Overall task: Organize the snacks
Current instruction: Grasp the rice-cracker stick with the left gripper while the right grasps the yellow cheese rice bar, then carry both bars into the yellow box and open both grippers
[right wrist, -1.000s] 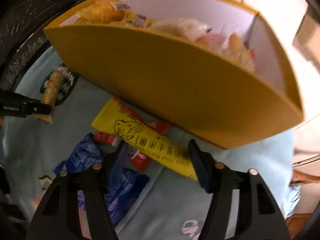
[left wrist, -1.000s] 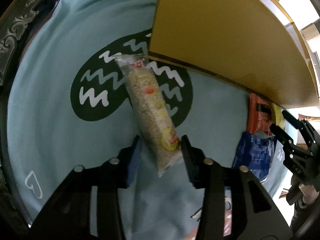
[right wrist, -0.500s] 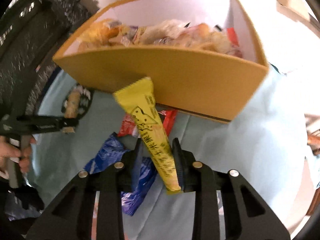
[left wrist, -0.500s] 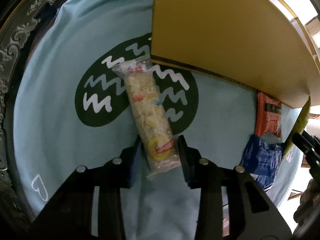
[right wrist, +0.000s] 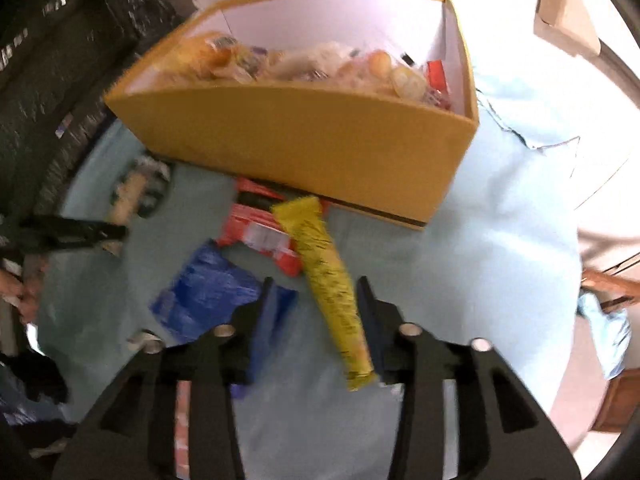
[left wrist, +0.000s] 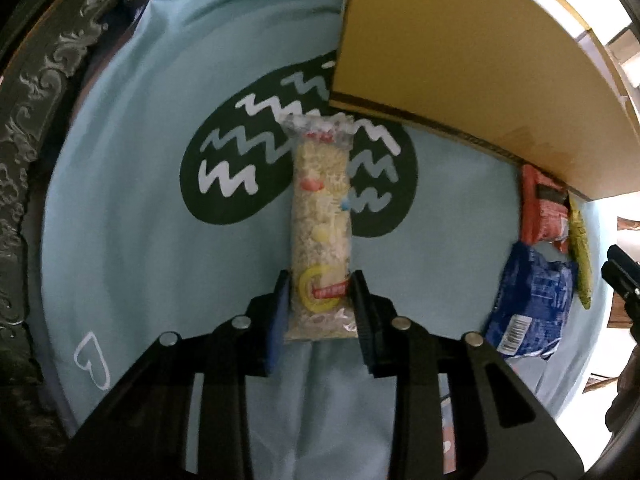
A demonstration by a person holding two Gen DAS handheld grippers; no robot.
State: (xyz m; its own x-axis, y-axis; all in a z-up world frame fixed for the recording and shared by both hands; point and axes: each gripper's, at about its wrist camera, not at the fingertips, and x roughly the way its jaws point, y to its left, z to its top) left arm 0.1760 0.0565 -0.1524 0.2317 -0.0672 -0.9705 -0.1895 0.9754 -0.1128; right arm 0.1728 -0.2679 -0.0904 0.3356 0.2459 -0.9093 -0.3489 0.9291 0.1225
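Fingers first: your left gripper (left wrist: 320, 312) is closing on the rice-cake bar (left wrist: 322, 232), its pads against the wrapper's lower end at centre frame, so the bar hangs lengthwise ahead of the jaws, ready to be carried. Your right gripper (right wrist: 316, 320) is opening; the yellow stick pack (right wrist: 330, 292) leans against the right-hand finger only, with a clear gap on the other side, so judge it released or slipping rather than pinched.

Just beyond, in the middle of the right wrist view, the blue packet (right wrist: 208, 296) and the red packet (right wrist: 260, 232) lie on the pale blue cloth (right wrist: 500, 260), the red one tucked against the foot of the yellow box (right wrist: 320, 140). They look unsorted.

Farthest, in the upper half of that view, the box sits open-topped and already heaped with snacks, which is presumably where both bars are headed; its near wall stands high, so lift clear of the rim.
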